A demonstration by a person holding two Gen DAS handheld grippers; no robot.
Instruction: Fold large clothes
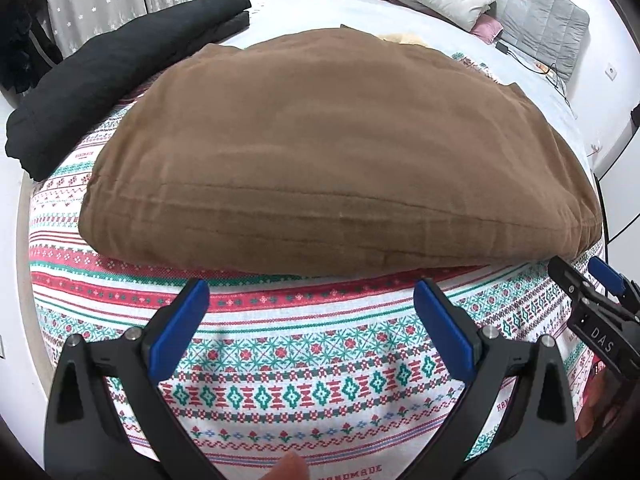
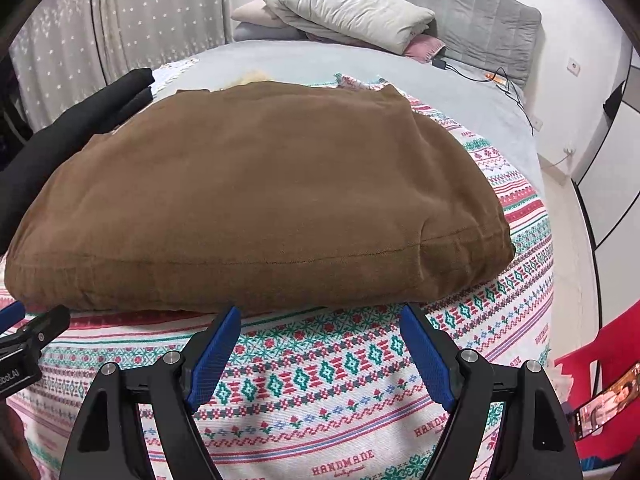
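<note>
A: Where is the garment?

B: The brown, soft-napped folded garment (image 1: 340, 152) lies as a thick, rounded bundle in the middle of the white bed cover with red and green woven bands (image 1: 320, 392). On the far left side of the brown garment sits a black folded cloth (image 1: 120, 80).

A: And the tools?

B: Both hang just short of the brown garment's near hem. The left gripper (image 1: 312, 300) stands wide with nothing between its blue pads (image 1: 180, 328); the right gripper (image 2: 320, 328) is wide and empty too, near the garment's right half.

A: So which step is this?

B: I judge a fold is finished and the hands are between grips. If another fold is wanted, each gripper must reach the near hem, pinch every layer, and lift evenly so the bundle doesn't slump open.
</note>
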